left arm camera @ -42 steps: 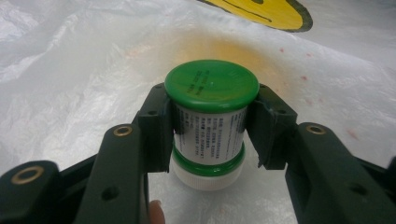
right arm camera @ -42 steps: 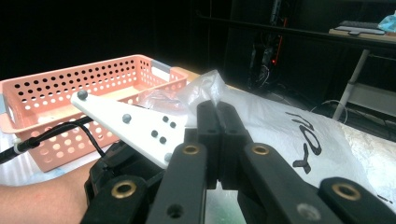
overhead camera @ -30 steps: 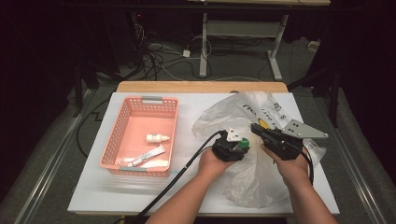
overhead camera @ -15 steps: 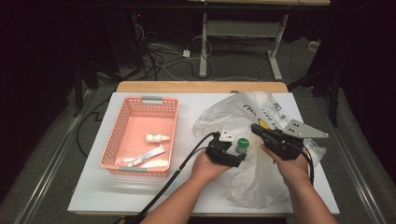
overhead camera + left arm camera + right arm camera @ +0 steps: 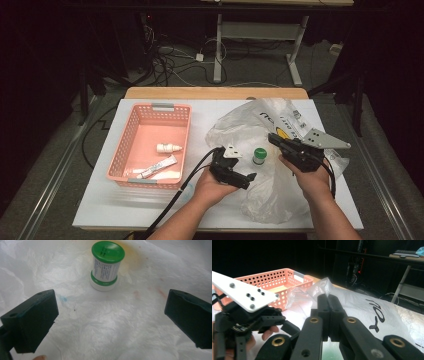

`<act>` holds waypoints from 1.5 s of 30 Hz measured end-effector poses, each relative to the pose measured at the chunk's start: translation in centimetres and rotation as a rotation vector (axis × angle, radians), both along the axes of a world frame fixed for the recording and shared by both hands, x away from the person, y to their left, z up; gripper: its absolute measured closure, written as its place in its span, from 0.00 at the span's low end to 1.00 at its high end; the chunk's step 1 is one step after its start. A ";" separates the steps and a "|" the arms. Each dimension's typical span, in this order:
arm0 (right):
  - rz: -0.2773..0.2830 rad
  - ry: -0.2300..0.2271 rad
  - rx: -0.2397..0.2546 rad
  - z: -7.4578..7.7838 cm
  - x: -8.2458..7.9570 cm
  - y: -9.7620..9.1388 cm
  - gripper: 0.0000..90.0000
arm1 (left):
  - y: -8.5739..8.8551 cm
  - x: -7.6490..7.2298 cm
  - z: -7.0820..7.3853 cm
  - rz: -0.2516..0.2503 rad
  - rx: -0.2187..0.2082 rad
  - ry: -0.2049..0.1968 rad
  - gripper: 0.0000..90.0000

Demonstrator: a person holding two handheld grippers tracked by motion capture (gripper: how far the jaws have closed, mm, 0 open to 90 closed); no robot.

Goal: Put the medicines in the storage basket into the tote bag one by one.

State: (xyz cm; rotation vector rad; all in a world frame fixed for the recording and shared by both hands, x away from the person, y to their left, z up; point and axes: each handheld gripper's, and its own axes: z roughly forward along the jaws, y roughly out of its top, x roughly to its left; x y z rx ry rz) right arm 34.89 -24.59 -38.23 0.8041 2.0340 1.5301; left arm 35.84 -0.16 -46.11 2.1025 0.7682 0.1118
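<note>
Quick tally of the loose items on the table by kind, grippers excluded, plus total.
Pink perforated plastic basket: 1
Small white dropper bottle: 1
White squeeze tube: 1
Translucent white plastic bag: 1
Green-capped white-labelled bottle standing on the bag: 1
Total: 5

Large black letters are printed on the crinkled white plastic bag, only partly readable; the print on the small green-capped white bottle's label is too fine.
</note>
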 end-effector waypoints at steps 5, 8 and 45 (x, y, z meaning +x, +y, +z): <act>0.003 0.004 -0.004 -0.2 0.0 0.1 1.00 | 0.8 -1.1 0.6 -0.011 -0.009 -0.004 0.00; 0.001 0.006 -0.003 -0.2 0.0 0.1 1.00 | 1.4 -1.7 1.1 -0.019 -0.022 -0.004 0.00; -0.014 0.011 0.003 -0.2 0.0 -0.1 1.00 | 13.7 -4.5 4.7 0.165 -0.010 -0.078 0.00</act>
